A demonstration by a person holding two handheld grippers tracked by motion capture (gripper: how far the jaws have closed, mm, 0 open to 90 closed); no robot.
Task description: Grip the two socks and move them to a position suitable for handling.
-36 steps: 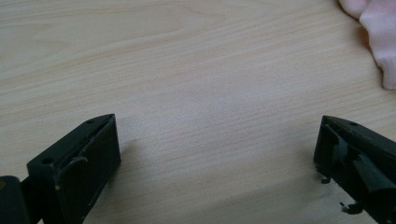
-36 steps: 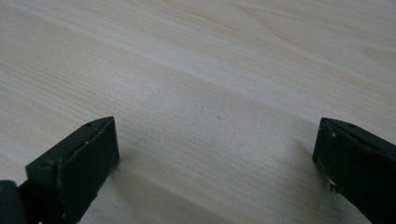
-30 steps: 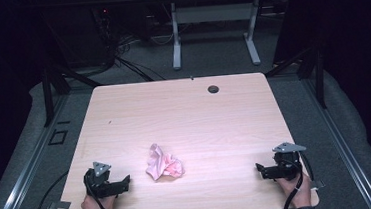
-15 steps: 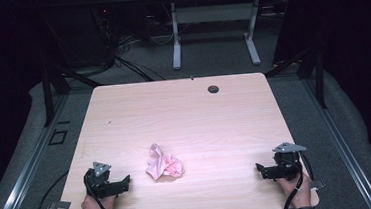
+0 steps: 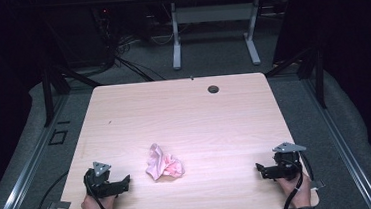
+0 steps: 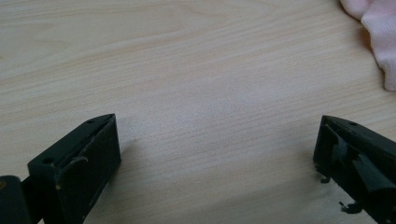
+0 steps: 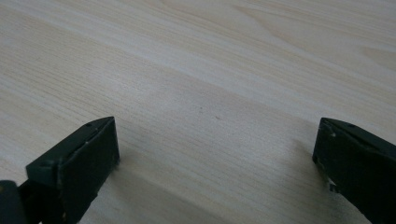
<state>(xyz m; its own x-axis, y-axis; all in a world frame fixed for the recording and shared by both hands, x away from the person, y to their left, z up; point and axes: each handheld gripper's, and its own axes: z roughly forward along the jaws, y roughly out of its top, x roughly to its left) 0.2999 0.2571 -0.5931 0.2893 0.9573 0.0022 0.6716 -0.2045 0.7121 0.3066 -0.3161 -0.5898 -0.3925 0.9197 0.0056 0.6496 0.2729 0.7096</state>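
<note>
A crumpled pink cloth [image 5: 162, 163] lies on the light wooden table [image 5: 184, 114], near the front and a little left of centre. My left gripper [image 5: 124, 183] rests on the table at the front left, a short way left of the cloth, jaws wide open with bare wood between them. In the left gripper view the cloth [image 6: 376, 32] shows at the top right, beyond the open left gripper [image 6: 217, 140]. My right gripper [image 5: 260, 171] rests at the front right, well clear of the cloth. In its own view the right gripper [image 7: 215, 140] is open over bare wood.
A small dark round hole [image 5: 213, 88] sits near the table's far edge. Beyond the table stand a second table's white legs [image 5: 175, 40] on grey floor, with cables [image 5: 120, 59] and dark frame struts at both sides.
</note>
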